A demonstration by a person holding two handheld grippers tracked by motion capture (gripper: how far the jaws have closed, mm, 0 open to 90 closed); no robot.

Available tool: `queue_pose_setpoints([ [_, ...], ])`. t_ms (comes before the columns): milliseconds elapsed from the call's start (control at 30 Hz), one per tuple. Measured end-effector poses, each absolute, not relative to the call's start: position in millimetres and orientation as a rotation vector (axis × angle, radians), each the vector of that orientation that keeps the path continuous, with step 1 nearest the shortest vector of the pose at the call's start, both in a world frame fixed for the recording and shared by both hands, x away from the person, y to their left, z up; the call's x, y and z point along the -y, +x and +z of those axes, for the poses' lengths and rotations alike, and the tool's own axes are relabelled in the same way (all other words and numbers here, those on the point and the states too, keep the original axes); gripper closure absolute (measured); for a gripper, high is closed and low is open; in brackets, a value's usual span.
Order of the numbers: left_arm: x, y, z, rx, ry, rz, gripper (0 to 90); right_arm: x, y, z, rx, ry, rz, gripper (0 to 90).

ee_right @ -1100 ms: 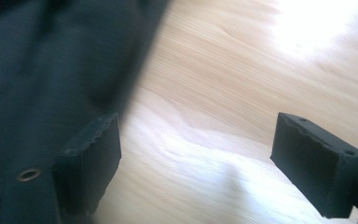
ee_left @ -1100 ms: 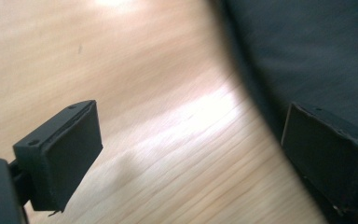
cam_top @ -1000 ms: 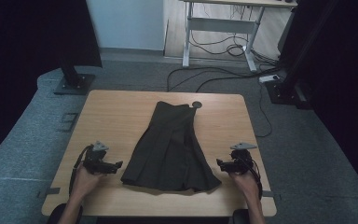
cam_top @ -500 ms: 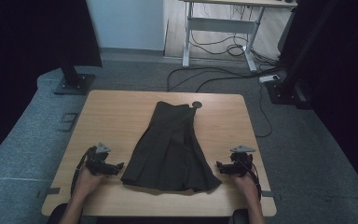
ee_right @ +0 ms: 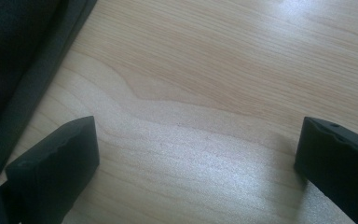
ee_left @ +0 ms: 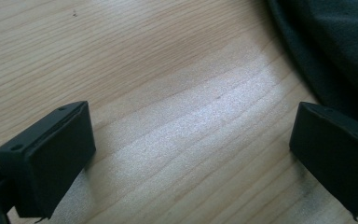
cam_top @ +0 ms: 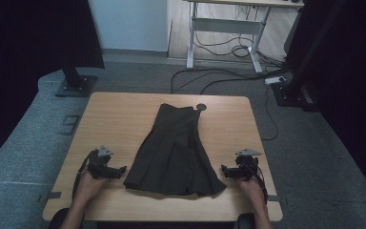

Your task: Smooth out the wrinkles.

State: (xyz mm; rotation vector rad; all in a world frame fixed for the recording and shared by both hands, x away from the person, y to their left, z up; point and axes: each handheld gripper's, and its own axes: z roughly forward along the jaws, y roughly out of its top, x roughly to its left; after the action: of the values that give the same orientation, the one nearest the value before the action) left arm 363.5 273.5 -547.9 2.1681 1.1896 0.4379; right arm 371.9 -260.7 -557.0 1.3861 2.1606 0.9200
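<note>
Currently both sets of jaws stand wide apart, nothing between them but bare light wooden tabletop [ee_left: 177, 121]. Right gripper's [ee_right: 196, 163] jaws have just been opening. Left gripper [ee_left: 186, 154] likewise holds nothing. Dark pleated fabric skirt [cam_top: 174, 152] lies flat between the two grippers, hem corners just inboard of each. Risk: closing from here pinches air or one thin edge layer, which would slip out.

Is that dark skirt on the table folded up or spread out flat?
Spread out flat: the dark skirt lies full length on the table, narrow waist at the far end, its wide hem fanned toward the person.
</note>
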Motion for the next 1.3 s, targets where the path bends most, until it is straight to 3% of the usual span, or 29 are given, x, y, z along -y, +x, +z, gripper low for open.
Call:
queue_pose_setpoints([
  [300,-274.0,367.3,-539.6,-1.215,2.163,0.393,4.3,257.4,374.0,-551.9,-2.196,1.394,0.881,0.5],
  [933,-245.9,397.6,-497.2,-1.131,2.092,0.398,2.3,230.0,393.7,-509.3,-2.215,1.370,1.028,2.1],
  [1300,-216.3,430.3,-486.5,-1.092,2.097,0.392,13.5,198.4,420.6,-492.6,-2.248,1.320,1.078,6.9],
])
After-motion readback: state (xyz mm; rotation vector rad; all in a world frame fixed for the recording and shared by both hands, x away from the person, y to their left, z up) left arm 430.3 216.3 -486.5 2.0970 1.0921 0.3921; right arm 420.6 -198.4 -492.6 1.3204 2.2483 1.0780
